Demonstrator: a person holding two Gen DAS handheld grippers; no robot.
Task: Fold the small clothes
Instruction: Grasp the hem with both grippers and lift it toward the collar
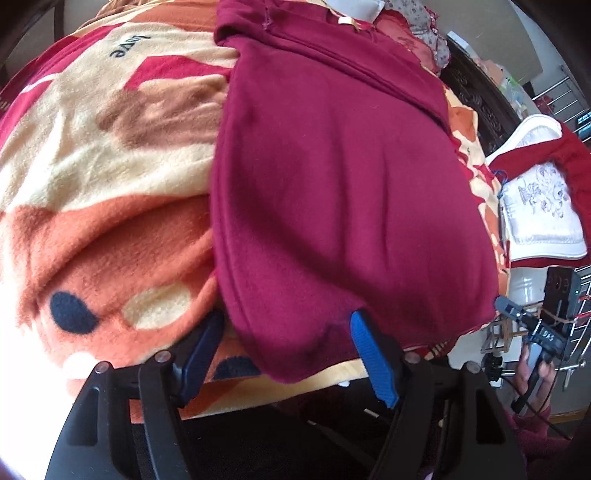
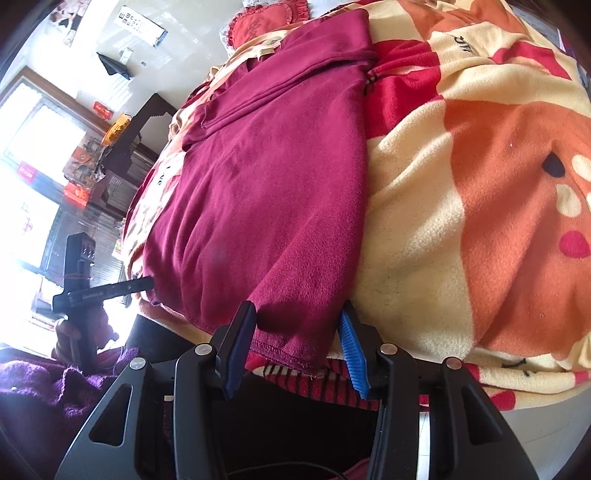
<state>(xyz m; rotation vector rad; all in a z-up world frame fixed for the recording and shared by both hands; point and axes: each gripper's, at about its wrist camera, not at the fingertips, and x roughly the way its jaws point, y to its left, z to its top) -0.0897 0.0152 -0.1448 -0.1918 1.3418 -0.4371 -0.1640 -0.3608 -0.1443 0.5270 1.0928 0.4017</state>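
A maroon fleece garment [image 1: 343, 177] lies flat on a patterned orange and cream blanket [image 1: 110, 206], sleeves folded across its far end. My left gripper [image 1: 288, 325] is open, its blue-padded fingers either side of the garment's near left hem corner. In the right wrist view the same garment [image 2: 266, 192] lies on the blanket [image 2: 461, 221]. My right gripper [image 2: 299, 325] is open around the near right hem corner. The left gripper also shows at the garment's far corner [image 2: 144, 284], and the right gripper shows in the left view [image 1: 513, 310].
A white embroidered cushion [image 1: 539, 210] on red cloth lies beyond the bed's right edge. A red frilled pillow [image 2: 266, 18] sits at the head. Dark wooden furniture [image 2: 147, 122] and a bright window [image 2: 33, 140] stand to the left.
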